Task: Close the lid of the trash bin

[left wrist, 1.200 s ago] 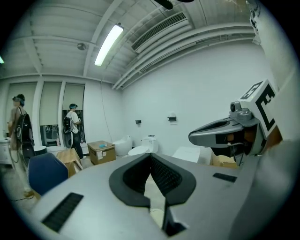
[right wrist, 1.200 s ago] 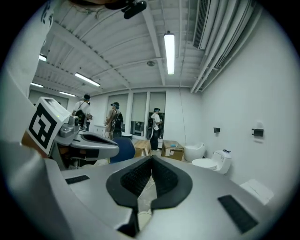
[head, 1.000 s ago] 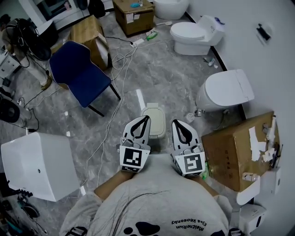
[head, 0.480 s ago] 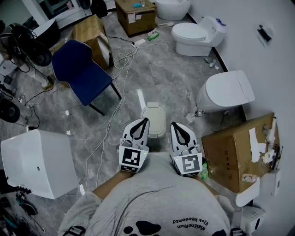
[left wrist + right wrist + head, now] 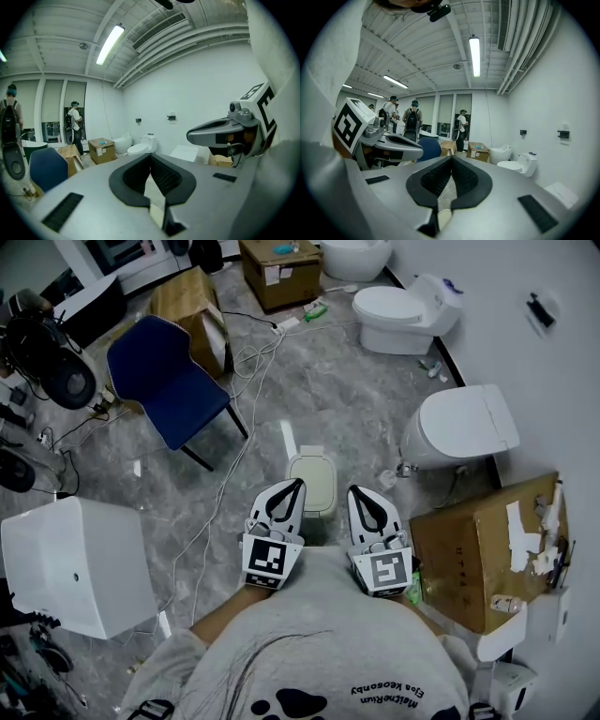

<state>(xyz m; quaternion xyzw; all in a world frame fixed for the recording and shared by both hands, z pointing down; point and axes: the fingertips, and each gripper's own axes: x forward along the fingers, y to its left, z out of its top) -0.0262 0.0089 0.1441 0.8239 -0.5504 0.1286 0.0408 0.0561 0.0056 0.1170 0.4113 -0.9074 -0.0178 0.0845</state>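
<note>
In the head view a small pale trash bin [image 5: 315, 486] stands on the grey floor just in front of me, its lid lying flat on top. My left gripper [image 5: 299, 482] hovers at the bin's left edge with its jaws shut and nothing between them. At the bin's right side my right gripper [image 5: 356, 489] is also shut and empty. Both are held close to my chest, pointing forward. The left gripper view shows its own closed jaws [image 5: 150, 155] and the right gripper [image 5: 220, 133] beside it. The right gripper view shows shut jaws [image 5: 451, 158] too.
A blue chair [image 5: 172, 388] stands at the far left, with loose cables [image 5: 246, 360] on the floor beside it. A white cabinet [image 5: 80, 563] is at my left and a cardboard box [image 5: 483, 545] at my right. Toilets [image 5: 461, 426] line the right wall. People [image 5: 411, 119] stand far off.
The head view has shifted a little. Both grippers stay shut in the same place beside the bin.
</note>
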